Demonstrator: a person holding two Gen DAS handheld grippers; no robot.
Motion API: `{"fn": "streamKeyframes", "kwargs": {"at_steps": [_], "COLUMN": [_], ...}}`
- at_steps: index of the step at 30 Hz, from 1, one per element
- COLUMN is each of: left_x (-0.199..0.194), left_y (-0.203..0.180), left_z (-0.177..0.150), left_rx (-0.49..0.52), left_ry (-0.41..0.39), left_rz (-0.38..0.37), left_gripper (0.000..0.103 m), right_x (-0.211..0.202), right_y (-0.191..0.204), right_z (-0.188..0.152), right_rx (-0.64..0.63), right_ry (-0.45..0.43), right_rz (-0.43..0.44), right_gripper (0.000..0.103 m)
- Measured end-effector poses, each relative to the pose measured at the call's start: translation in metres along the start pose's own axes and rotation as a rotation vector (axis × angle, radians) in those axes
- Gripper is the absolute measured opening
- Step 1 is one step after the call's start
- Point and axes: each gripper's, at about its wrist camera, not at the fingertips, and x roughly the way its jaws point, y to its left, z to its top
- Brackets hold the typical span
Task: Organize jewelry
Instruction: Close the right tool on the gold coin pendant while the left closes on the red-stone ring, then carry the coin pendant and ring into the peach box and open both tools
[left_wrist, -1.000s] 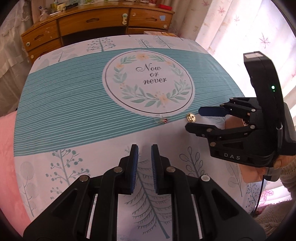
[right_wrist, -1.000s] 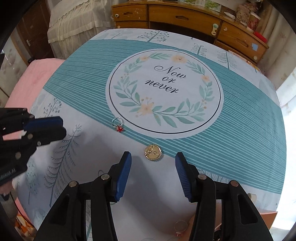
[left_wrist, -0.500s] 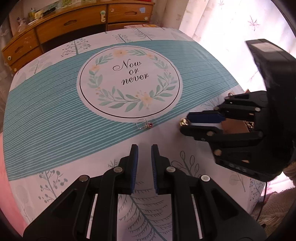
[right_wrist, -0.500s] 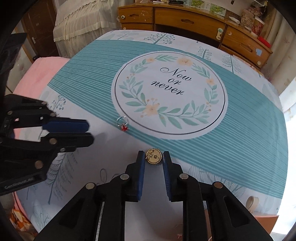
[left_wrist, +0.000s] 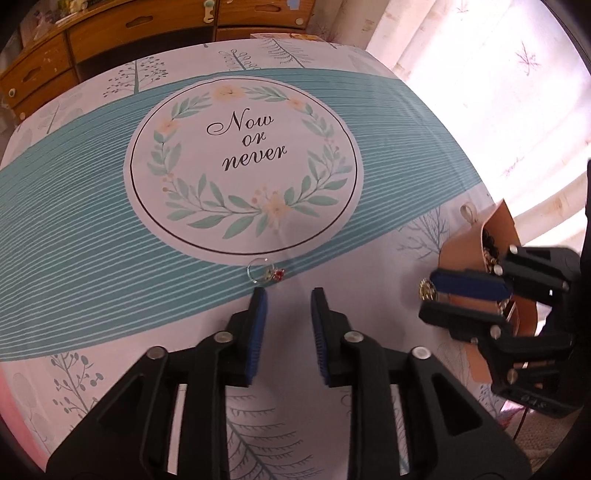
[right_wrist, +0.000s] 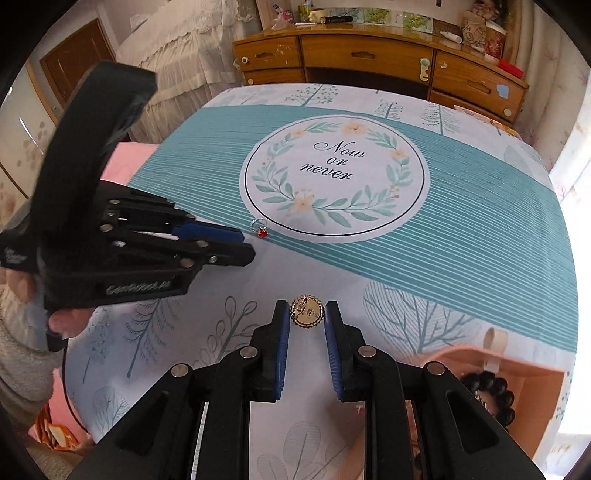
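A small silver ring with a red stone (left_wrist: 265, 273) lies on the tablecloth just ahead of my left gripper (left_wrist: 289, 295), which is open and empty. The ring also shows in the right wrist view (right_wrist: 259, 228). My right gripper (right_wrist: 306, 314) is shut on a round gold brooch (right_wrist: 307, 315) held between its fingertips, lifted near a tan open jewelry box (left_wrist: 476, 258). The brooch's edge shows in the left wrist view (left_wrist: 427, 290). The box holds dark beads (right_wrist: 487, 391) and other pieces.
The table carries a teal and white cloth (left_wrist: 92, 221) with a "Now or never" wreath (left_wrist: 243, 144). A wooden dresser (right_wrist: 369, 59) stands beyond the far edge. Curtains (left_wrist: 480, 74) hang to the right. Pink bedding (right_wrist: 125, 155) lies at left.
My left gripper opened and moved up close to the ring. My right gripper, shut on the brooch, lifted it off the cloth and carried it right, toward the jewelry box.
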Motion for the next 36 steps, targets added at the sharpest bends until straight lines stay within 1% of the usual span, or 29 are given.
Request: {"fn": "streamKeyframes", "kwargs": {"at_steps": [1, 4, 8, 14, 16, 18, 21, 24, 26, 28, 29, 32, 36], "left_x": [0.0, 0.005, 0.009, 0.011, 0.012, 0.012, 0.013, 0.013, 0.015, 0.015, 0.014, 0.014, 0.013], "left_y": [-0.002, -0.007, -0.009, 0.004, 0.006, 0.005, -0.001, -0.008, -0.012, -0.015, -0.016, -0.015, -0.013], "left_z": [0.001, 0.009, 0.019, 0.035, 0.037, 0.037, 0.035, 0.034, 0.034, 0.035, 0.035, 0.035, 0.032], "left_rx": [-0.007, -0.021, -0.076, -0.237, -0.271, -0.28, -0.272, -0.266, -0.254, -0.243, -0.241, -0.244, -0.246], "left_ry": [0.002, 0.012, 0.034, 0.063, 0.064, 0.067, 0.077, 0.095, 0.103, 0.106, 0.107, 0.106, 0.103], "left_rz": [0.001, 0.026, 0.05, 0.022, 0.025, 0.041, 0.085, 0.112, 0.13, 0.169, 0.179, 0.196, 0.219], "left_gripper": [0.032, 0.037, 0.038, 0.038, 0.038, 0.038, 0.038, 0.038, 0.035, 0.027, 0.025, 0.019, 0.005], "right_x": [-0.003, -0.009, -0.012, -0.021, -0.026, -0.03, -0.035, -0.04, -0.043, -0.046, -0.047, -0.049, -0.051], "right_y": [-0.001, -0.005, -0.012, -0.023, -0.027, -0.028, -0.031, -0.033, -0.035, -0.036, -0.037, -0.038, -0.039], "right_z": [-0.003, -0.01, -0.022, -0.031, -0.033, -0.034, -0.037, -0.038, -0.039, -0.04, -0.041, -0.041, -0.041], "right_rx": [0.008, 0.025, 0.058, 0.101, 0.115, 0.12, 0.125, 0.131, 0.138, 0.145, 0.15, 0.158, 0.163], "right_ry": [-0.007, -0.02, -0.018, -0.033, -0.04, -0.047, -0.056, -0.063, -0.067, -0.071, -0.073, -0.077, -0.082], "right_rz": [0.007, 0.021, 0.038, 0.064, 0.089, 0.095, 0.101, 0.103, 0.105, 0.108, 0.109, 0.109, 0.108], "right_gripper": [0.019, 0.019, 0.019, 0.019, 0.019, 0.019, 0.019, 0.019, 0.019, 0.019, 0.019, 0.019, 0.019]}}
